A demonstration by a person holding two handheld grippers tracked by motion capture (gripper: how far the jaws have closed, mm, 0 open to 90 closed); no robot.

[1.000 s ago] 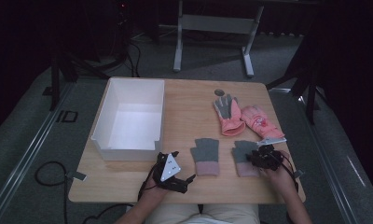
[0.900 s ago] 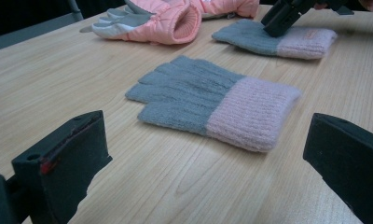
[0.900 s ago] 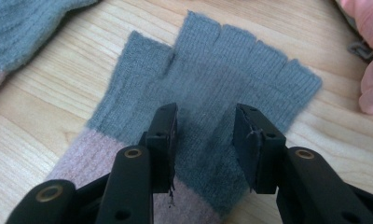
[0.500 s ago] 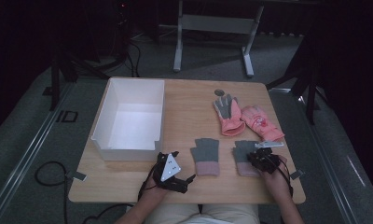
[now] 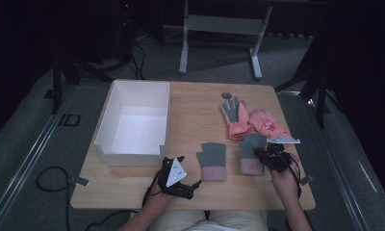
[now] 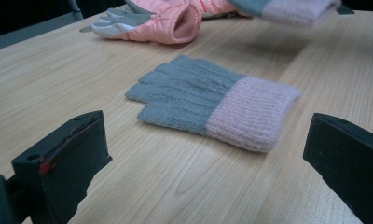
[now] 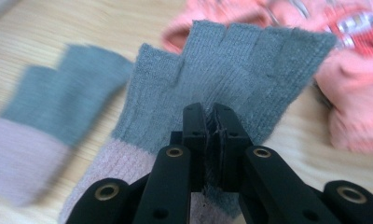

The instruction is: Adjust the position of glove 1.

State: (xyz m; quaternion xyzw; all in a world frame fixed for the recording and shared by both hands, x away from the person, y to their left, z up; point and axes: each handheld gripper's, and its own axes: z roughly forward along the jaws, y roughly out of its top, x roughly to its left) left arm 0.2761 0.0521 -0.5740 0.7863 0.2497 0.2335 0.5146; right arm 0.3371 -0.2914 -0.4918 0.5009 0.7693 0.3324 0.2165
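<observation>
Two grey knitted gloves with pink cuffs are near the table's front edge. The left one (image 5: 212,160) (image 6: 212,100) lies flat. My right gripper (image 5: 269,156) (image 7: 211,116) is shut on the right one (image 5: 252,153) (image 7: 231,65), pinching a fold of its grey fabric. Its jaws have just been closing on that fabric. The held glove (image 6: 292,9) hangs a little above the wood. My left gripper (image 5: 190,172) (image 6: 205,135) rests open on the table, facing the flat glove, with nothing between its jaws.
A white open box (image 5: 109,130) stands at the left of the table. Two orange-pink padded gloves (image 5: 236,118) (image 7: 357,70) lie just beyond the held glove, with a small dark round thing (image 5: 226,95) behind them. Bare wood lies mid-table.
My right gripper has closed on the right grey glove and risen, lifting it off the table. The left gripper has not moved.
</observation>
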